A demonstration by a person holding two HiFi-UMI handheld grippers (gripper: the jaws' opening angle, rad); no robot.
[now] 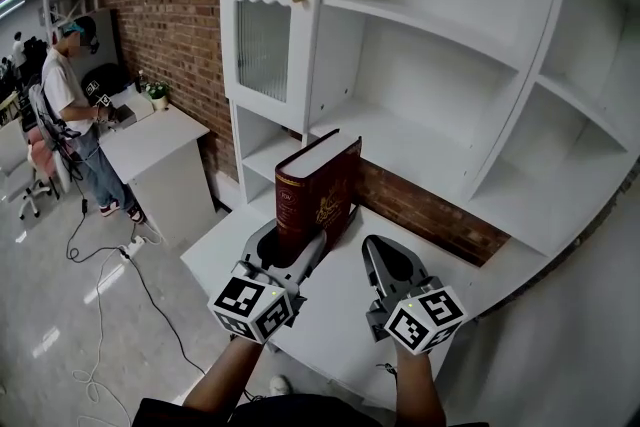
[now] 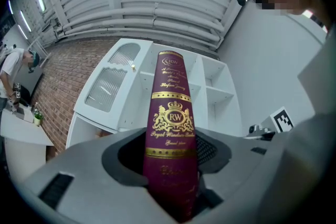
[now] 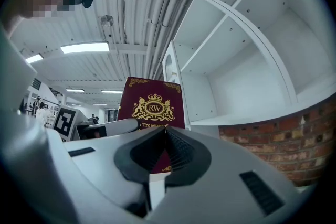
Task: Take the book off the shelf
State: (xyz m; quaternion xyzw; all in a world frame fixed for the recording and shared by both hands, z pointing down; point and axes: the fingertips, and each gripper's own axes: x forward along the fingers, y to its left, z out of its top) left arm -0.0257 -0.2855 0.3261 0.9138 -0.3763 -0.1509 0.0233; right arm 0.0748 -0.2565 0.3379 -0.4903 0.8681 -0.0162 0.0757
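A thick dark red book (image 1: 318, 195) with gold lettering stands upright in front of the white shelf unit (image 1: 420, 25), its spine facing me. My left gripper (image 1: 290, 250) is shut on the lower spine, one jaw on each cover. In the left gripper view the spine of the book (image 2: 173, 128) fills the gap of the left gripper (image 2: 170, 152). My right gripper (image 1: 385, 250) hangs just right of the book, apart from it, jaws shut with nothing between them. In the right gripper view, the right gripper (image 3: 164, 131) has the book's cover (image 3: 152, 105) behind it. The book's bottom edge is hidden.
A white counter (image 1: 330, 325) lies under both grippers, with a brick strip (image 1: 430, 215) behind it. A glass-fronted cabinet door (image 1: 265, 5) is at the upper left. Further left a person (image 1: 70, 105) stands at a white desk (image 1: 150, 140), with cables (image 1: 110, 265) on the floor.
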